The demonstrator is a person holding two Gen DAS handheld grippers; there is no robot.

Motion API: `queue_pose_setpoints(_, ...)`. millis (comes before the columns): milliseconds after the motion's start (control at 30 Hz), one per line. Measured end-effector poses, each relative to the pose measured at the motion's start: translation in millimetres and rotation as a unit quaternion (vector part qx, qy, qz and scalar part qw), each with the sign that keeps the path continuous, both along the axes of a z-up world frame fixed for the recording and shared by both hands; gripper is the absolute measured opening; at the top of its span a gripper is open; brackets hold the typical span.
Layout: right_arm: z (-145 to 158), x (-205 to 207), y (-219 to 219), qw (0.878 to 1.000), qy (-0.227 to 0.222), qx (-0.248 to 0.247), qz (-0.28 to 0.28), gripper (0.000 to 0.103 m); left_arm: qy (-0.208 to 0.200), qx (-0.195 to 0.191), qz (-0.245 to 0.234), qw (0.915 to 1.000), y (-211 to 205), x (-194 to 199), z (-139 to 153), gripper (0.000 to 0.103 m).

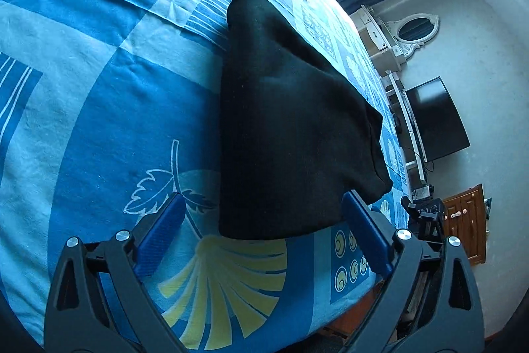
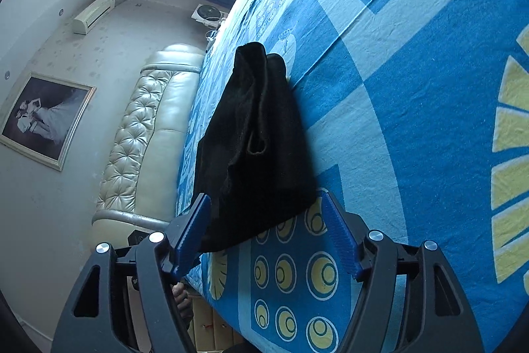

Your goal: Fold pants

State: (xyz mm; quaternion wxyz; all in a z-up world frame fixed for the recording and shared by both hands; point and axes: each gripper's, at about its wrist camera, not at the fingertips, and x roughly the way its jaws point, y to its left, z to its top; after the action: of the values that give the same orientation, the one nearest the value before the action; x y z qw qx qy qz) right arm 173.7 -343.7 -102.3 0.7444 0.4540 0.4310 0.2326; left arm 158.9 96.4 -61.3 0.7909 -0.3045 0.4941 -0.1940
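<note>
Seemingly we are nearly done: the pants (image 1: 291,121) lie folded into a compact black bundle at frame centre on the bed (image 1: 99,121), with left tongs (image 1: 264,204) and right tongs (image 2: 264,207) both released, grasping nothing.

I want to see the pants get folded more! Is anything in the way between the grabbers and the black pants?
Nothing visible is in the way. The black pants lie on the bedsheet, just ahead of the open left hand-held gripper and the open right hand-held gripper. Only bare sheet lies between the fingers.
</note>
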Motion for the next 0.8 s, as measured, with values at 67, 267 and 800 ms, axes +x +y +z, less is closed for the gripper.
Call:
queue_pose_setpoints(67, -2.3, -1.1, 2.4, 1.000, 0.000, -0.004, -0.001, 0.069, 0.001, 0.004, 0.000, 1.0000, -3.4, -3.3, -2.2, 0.095)
queue_pose_setpoints(267, -2.7, 9.3, 9.3, 1.000, -0.001, -0.013, -0.009, 0.069, 0.001, -0.007, 0.012, 0.9999, -2.3, -0.6, -7.8, 0.096)
queue_pose_setpoints(800, -2.6, 34.0, 36.7, 0.998, 0.008, -0.067, 0.005, 0.037, -0.018, 0.063, 0.009, 0.9978, -33.8, -0.8, -0.3, 0.047)
